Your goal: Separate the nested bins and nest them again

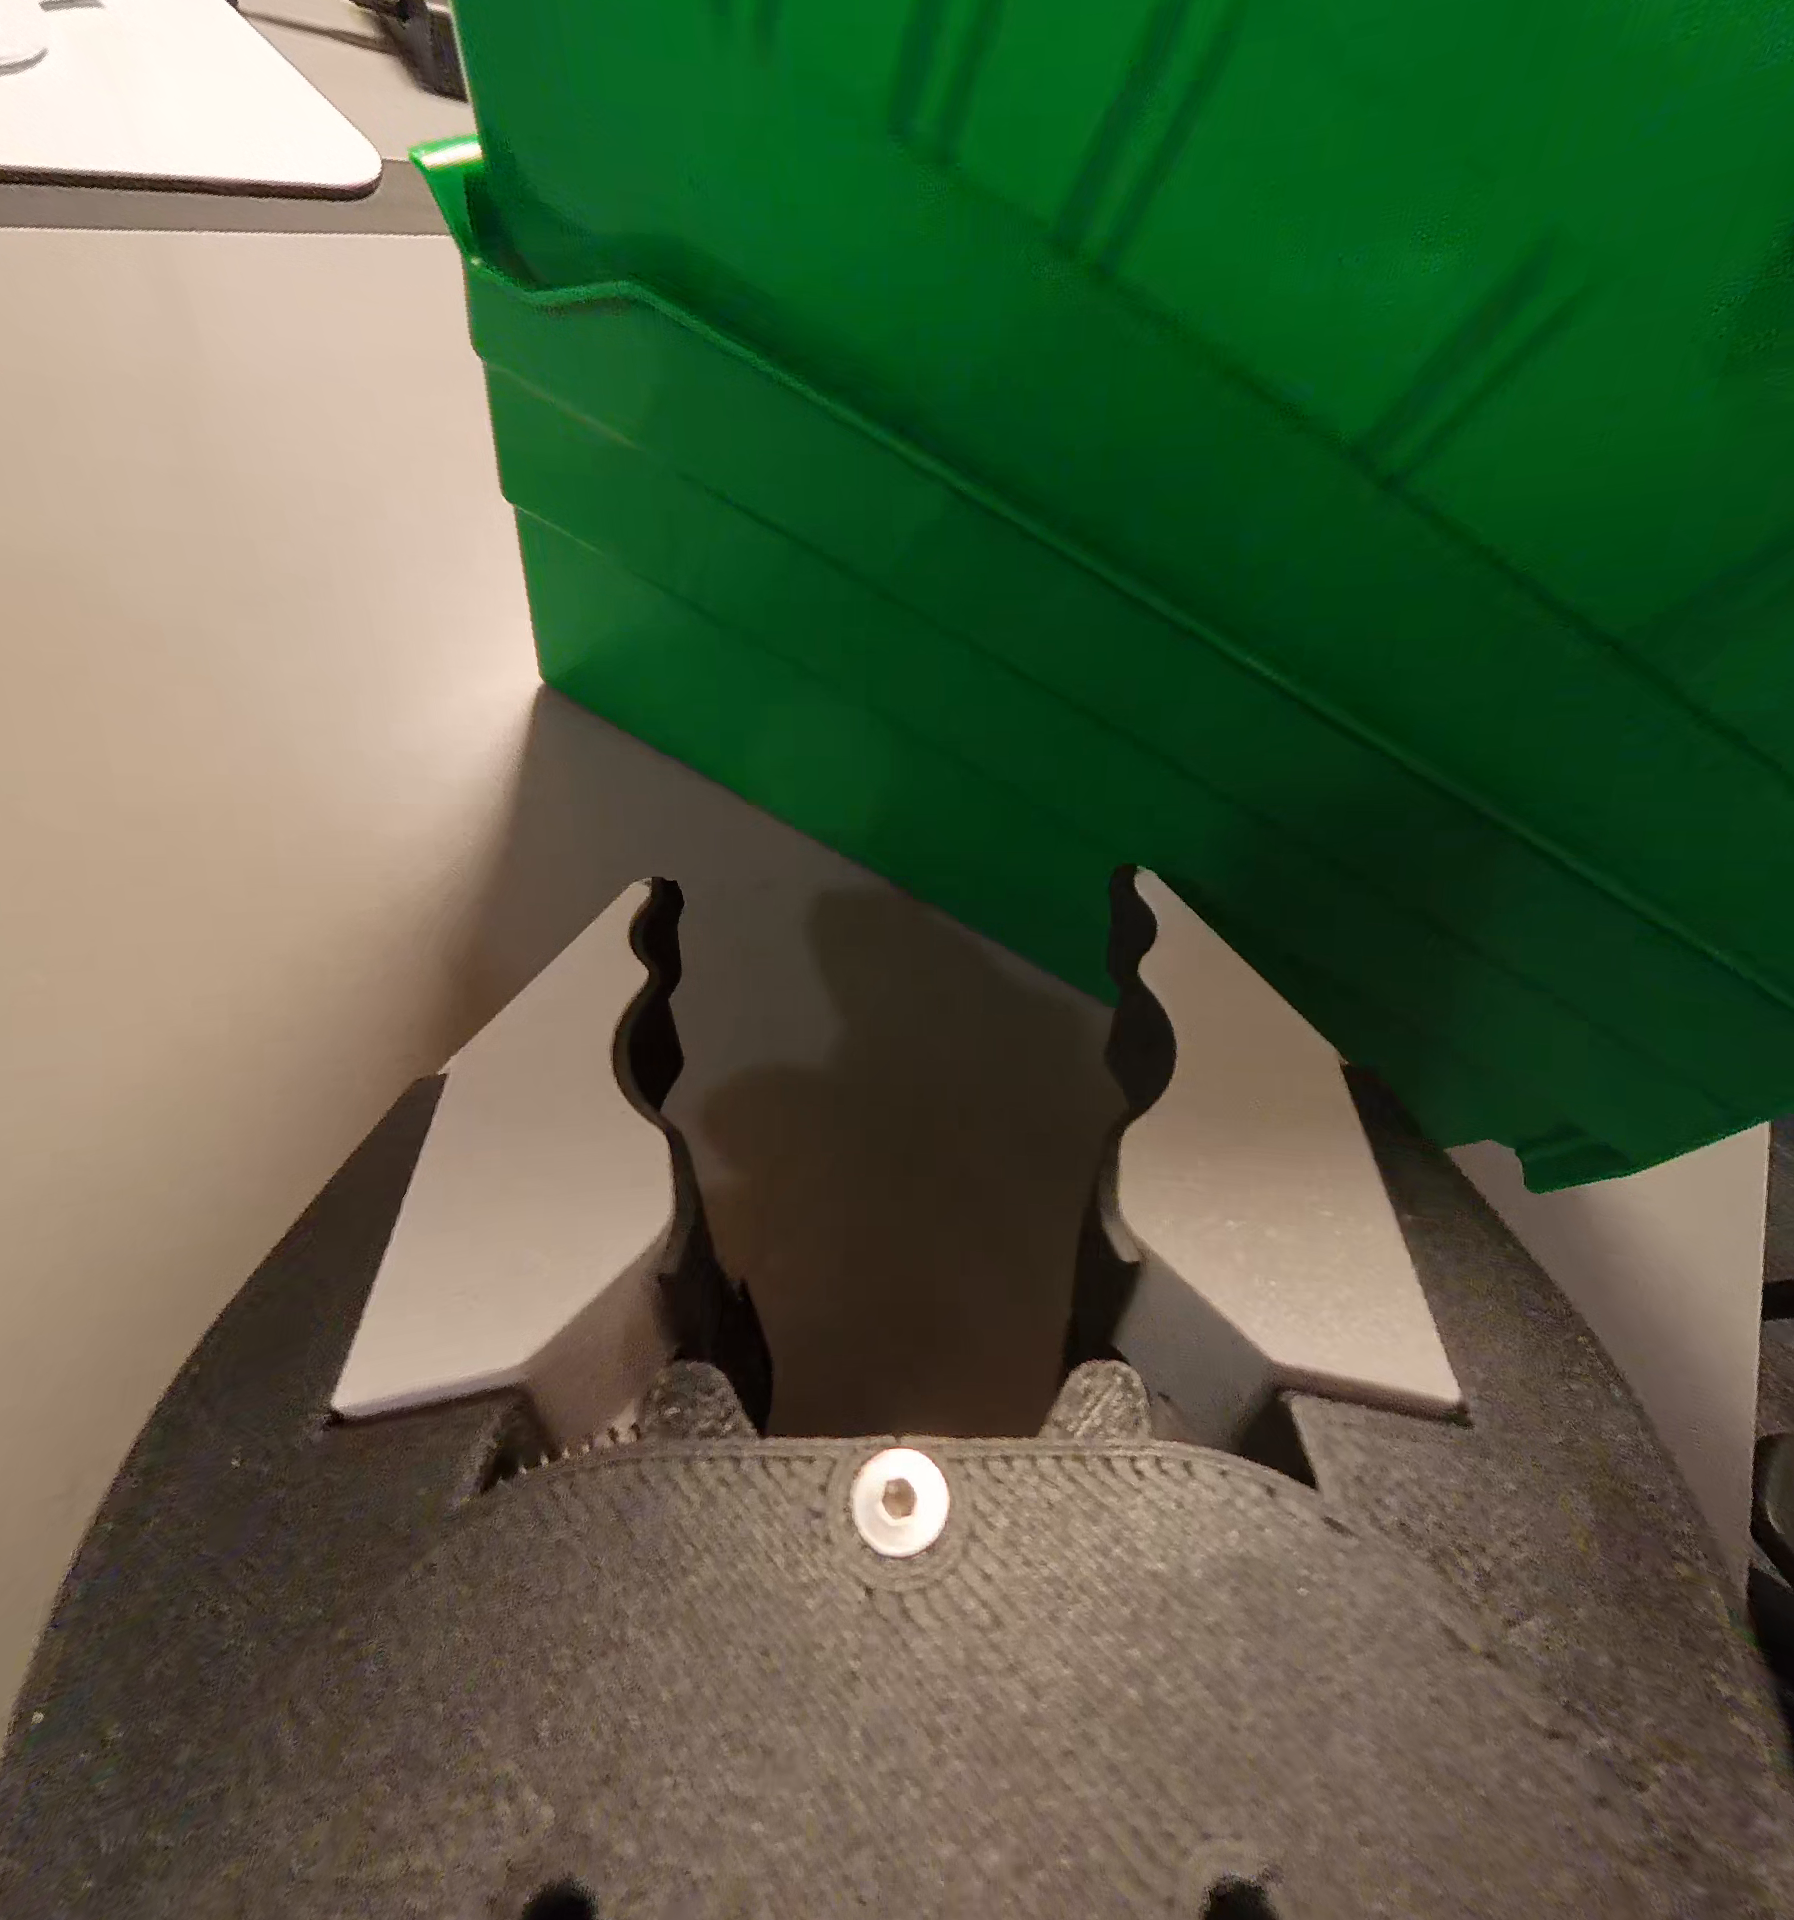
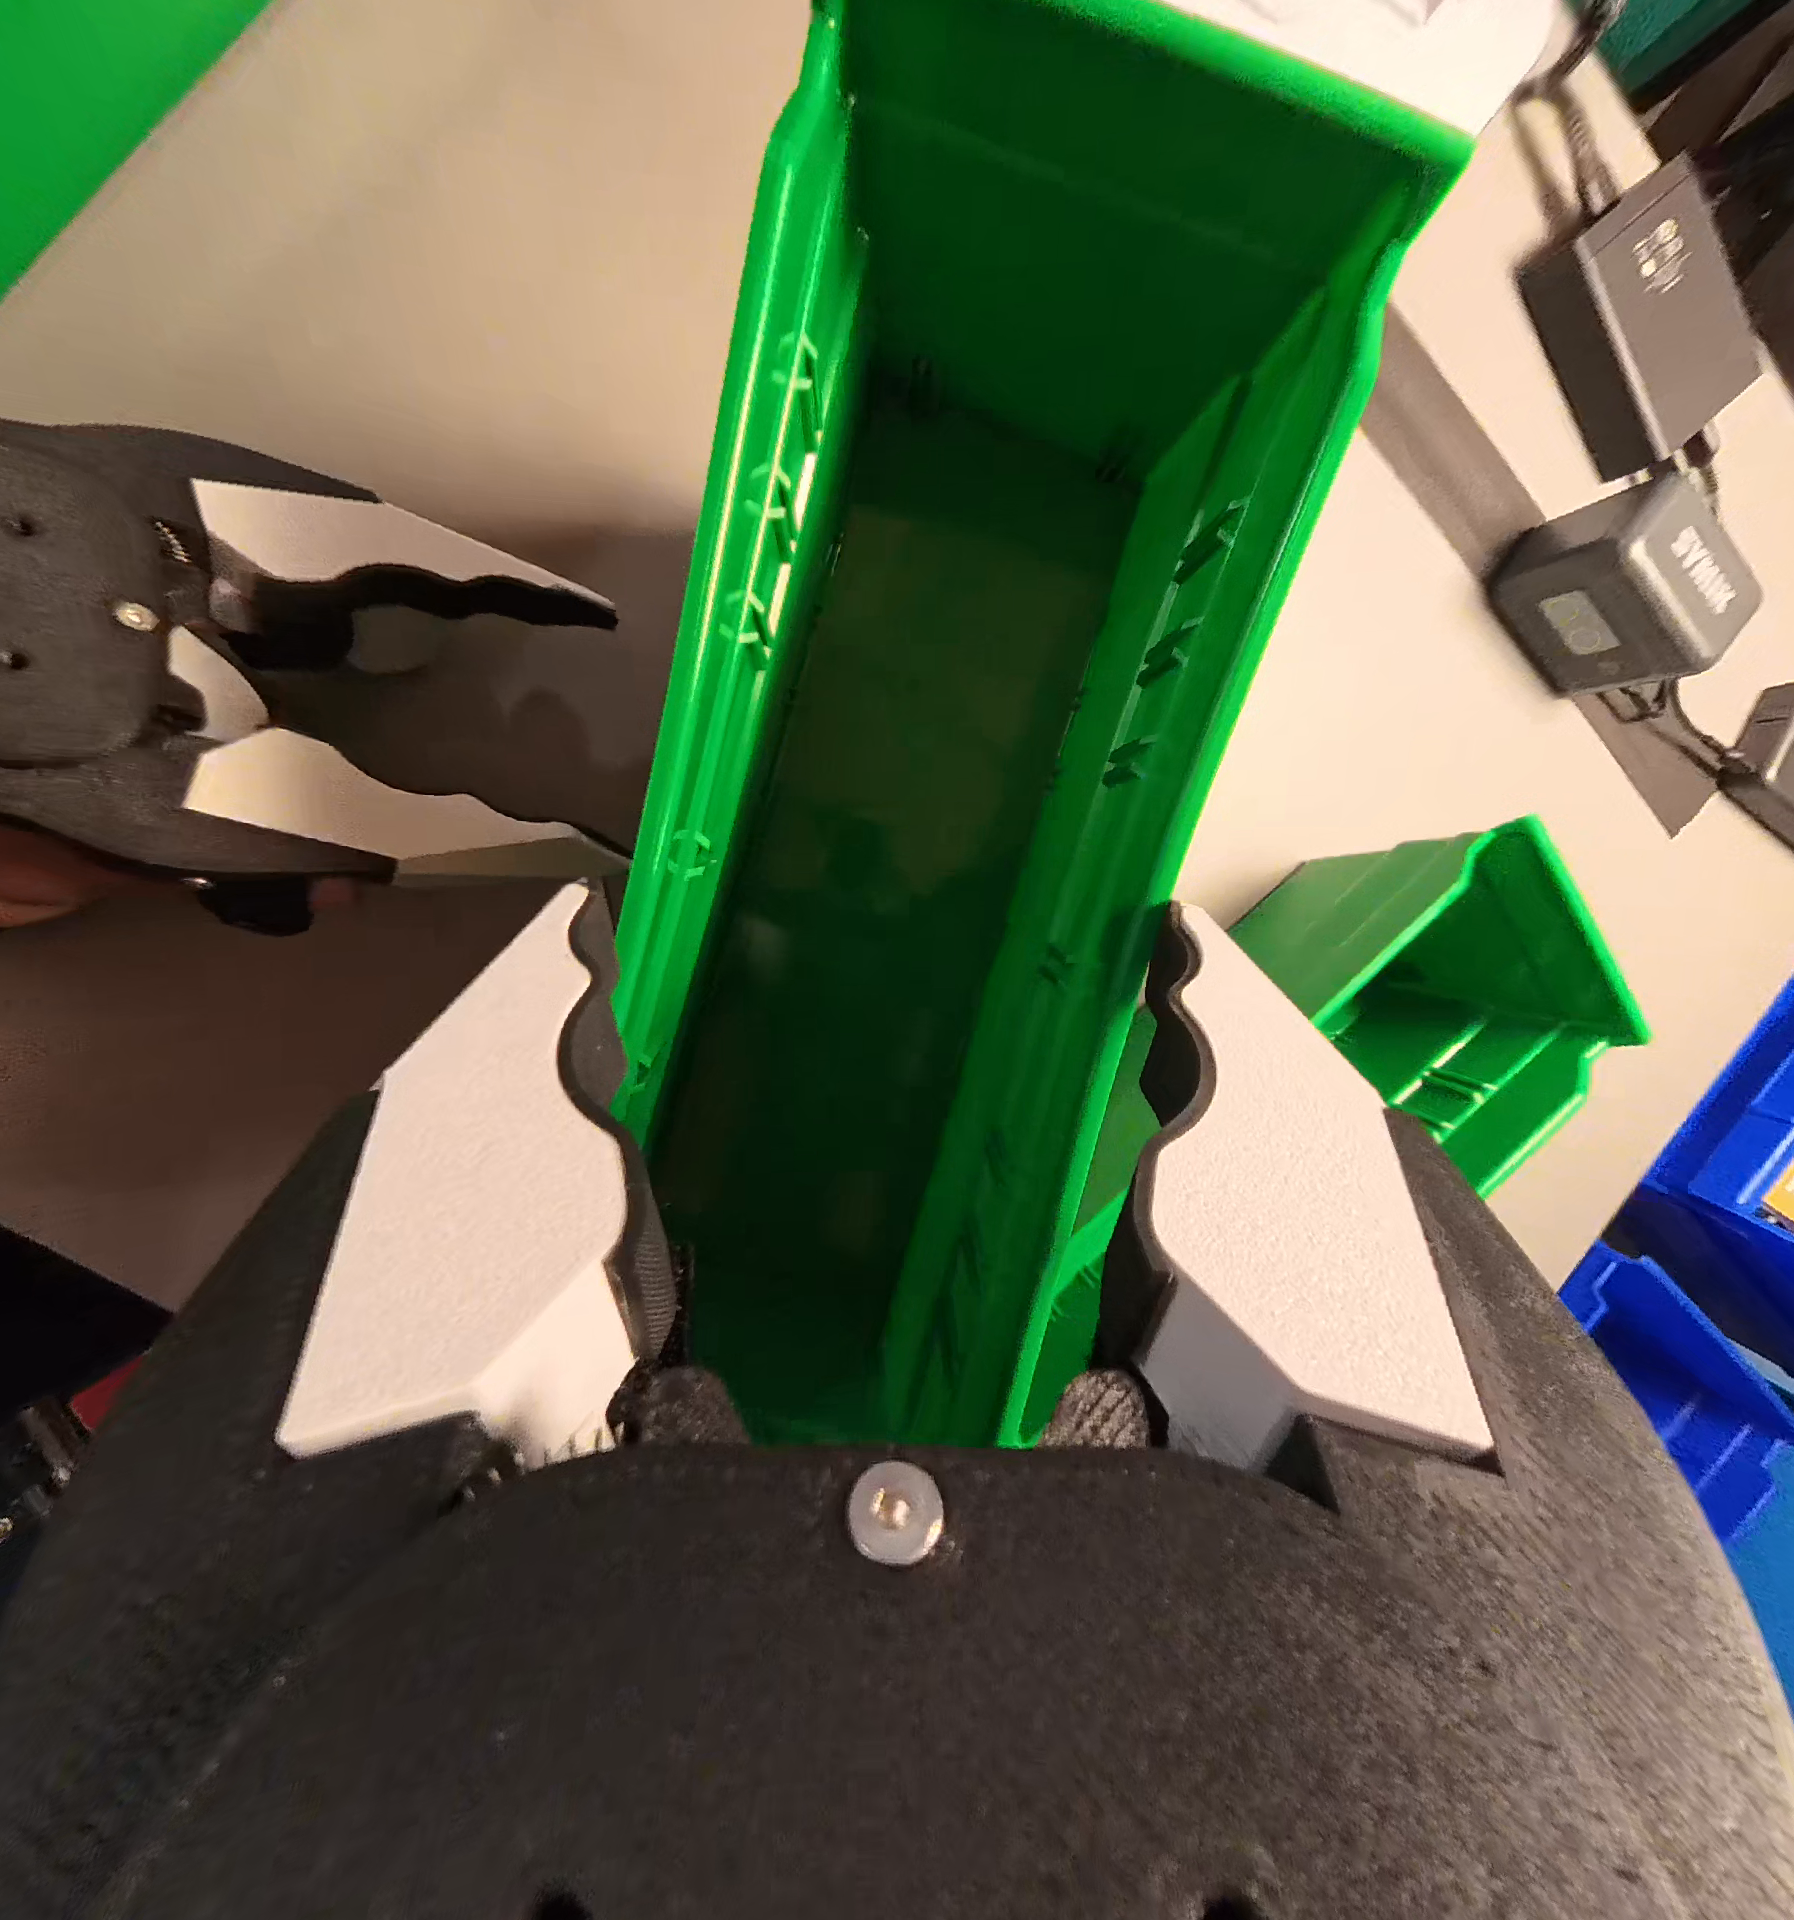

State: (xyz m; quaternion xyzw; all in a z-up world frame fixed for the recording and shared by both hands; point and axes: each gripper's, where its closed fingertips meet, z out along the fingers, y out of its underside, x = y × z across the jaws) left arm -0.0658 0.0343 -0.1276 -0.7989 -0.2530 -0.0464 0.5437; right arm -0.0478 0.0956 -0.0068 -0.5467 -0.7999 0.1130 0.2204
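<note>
Left wrist view: my left tool [image 1: 898, 935] stands wide and bare over the table [image 1: 197, 623], just beside a stack of green bins [image 1: 872, 644] with another bin tilted above it.

Right wrist view: my right tool [image 2: 872, 997] clamps a long green bin [image 2: 976, 727] by both side walls, lifted clear. I judge separation done, renesting left.
</note>
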